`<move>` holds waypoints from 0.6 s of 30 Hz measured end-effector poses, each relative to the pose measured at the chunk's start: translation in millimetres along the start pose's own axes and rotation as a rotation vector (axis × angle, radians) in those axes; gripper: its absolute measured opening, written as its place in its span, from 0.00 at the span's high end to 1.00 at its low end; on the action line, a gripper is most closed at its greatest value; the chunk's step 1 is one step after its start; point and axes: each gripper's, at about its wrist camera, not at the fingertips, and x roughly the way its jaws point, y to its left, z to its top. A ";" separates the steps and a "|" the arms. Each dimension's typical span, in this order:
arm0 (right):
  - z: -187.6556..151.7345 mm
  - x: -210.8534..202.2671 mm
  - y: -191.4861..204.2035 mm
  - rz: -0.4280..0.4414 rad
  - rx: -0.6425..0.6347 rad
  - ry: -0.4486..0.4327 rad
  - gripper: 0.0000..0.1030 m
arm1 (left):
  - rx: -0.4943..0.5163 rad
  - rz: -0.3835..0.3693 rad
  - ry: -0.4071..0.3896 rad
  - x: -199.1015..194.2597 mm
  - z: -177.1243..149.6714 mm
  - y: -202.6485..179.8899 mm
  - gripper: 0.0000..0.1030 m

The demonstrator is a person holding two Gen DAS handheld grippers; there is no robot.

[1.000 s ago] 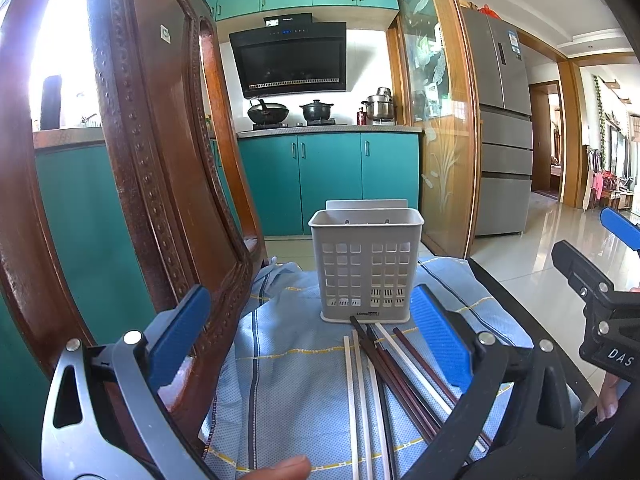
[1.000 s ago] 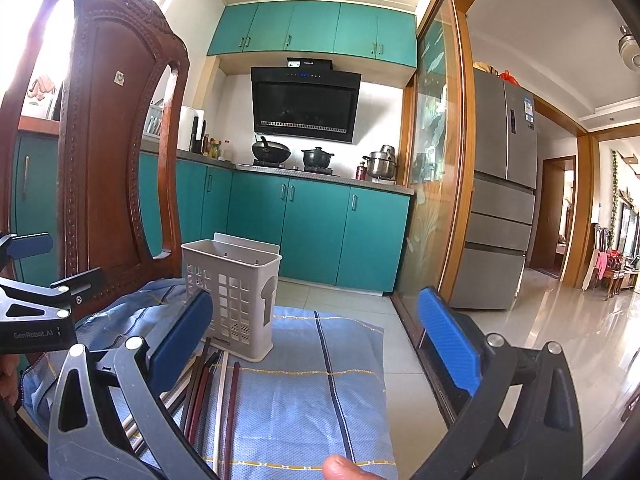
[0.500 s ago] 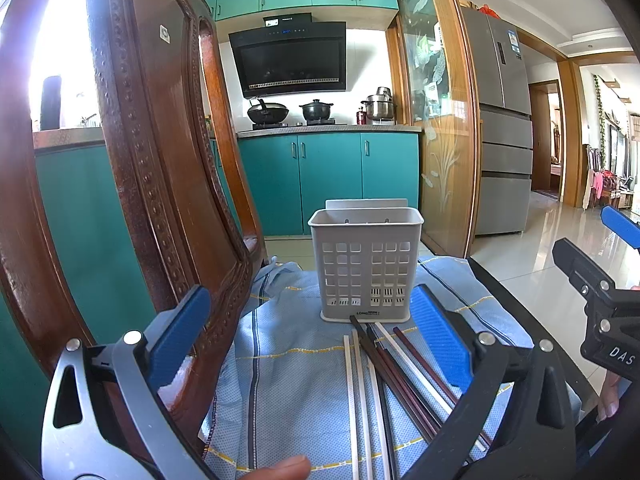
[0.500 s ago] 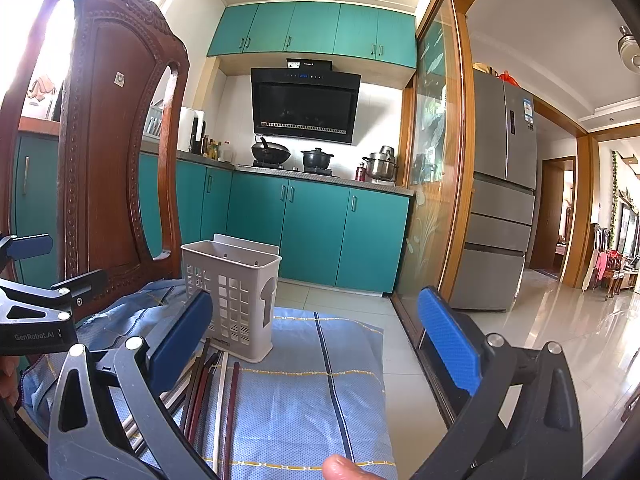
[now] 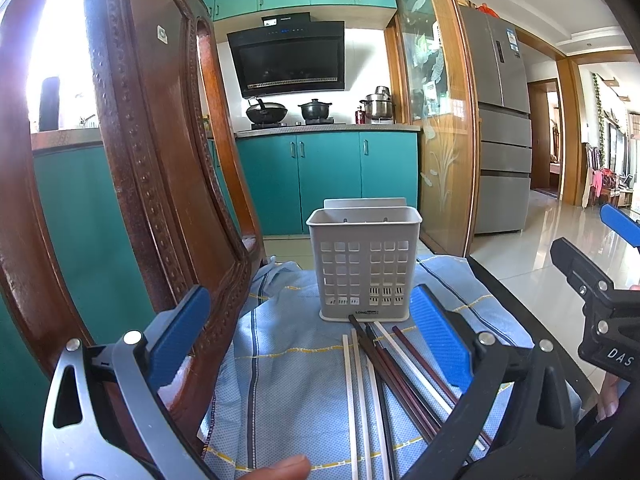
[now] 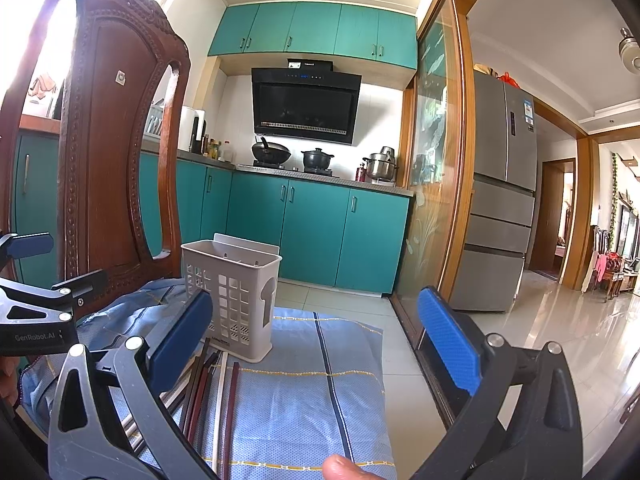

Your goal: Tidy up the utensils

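A grey perforated utensil holder (image 5: 364, 264) (image 6: 232, 300) stands upright and empty on a blue cloth (image 5: 288, 380) (image 6: 312, 392). Several chopsticks (image 5: 384, 376) (image 6: 212, 392), white and dark reddish brown, lie flat on the cloth just in front of the holder. My left gripper (image 5: 312, 340) hovers open over the chopsticks with nothing between its blue pads. My right gripper (image 6: 316, 344) is open too, to the right of the chopsticks and holder. Each gripper shows at the edge of the other's view.
A carved wooden chair back (image 5: 152, 184) (image 6: 100, 160) rises close on the left. Behind are teal kitchen cabinets (image 5: 320, 176), a stove with pots, a glass sliding door (image 6: 432, 160) and a fridge (image 6: 500, 200). Shiny tiled floor (image 6: 560, 340) lies to the right.
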 end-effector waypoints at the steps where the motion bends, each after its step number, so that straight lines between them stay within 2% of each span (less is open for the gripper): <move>1: -0.1 0.1 0.0 0.000 0.000 0.000 0.03 | 0.001 0.001 -0.001 0.3 0.2 -0.1 0.03; 18: -1.7 -0.6 0.4 0.001 0.000 -0.002 0.03 | 0.002 0.001 -0.001 1.1 -0.8 0.8 0.03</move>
